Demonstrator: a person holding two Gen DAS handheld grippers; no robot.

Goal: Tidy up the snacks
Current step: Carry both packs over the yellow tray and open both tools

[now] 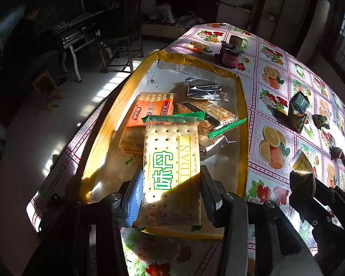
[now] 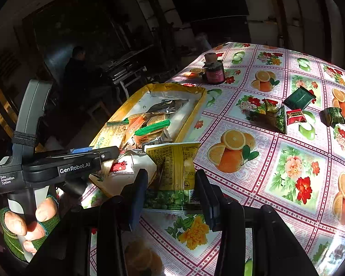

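Observation:
My left gripper is shut on a cracker packet with green characters and holds it over the yellow-rimmed box. In the box lie an orange cracker packet, a silver packet and a green-edged cracker packet. My right gripper is shut on a yellow and green snack packet, just right of the box's near corner. The right wrist view shows the left gripper from the side, in a hand with a green fingerless glove. The left wrist view shows the right gripper at its right edge.
Loose snacks lie on the fruit-patterned tablecloth: a dark green packet, a red one, a gold-green pyramid packet and a small green one. A dark jar stands behind the box. A person sits in the dark background.

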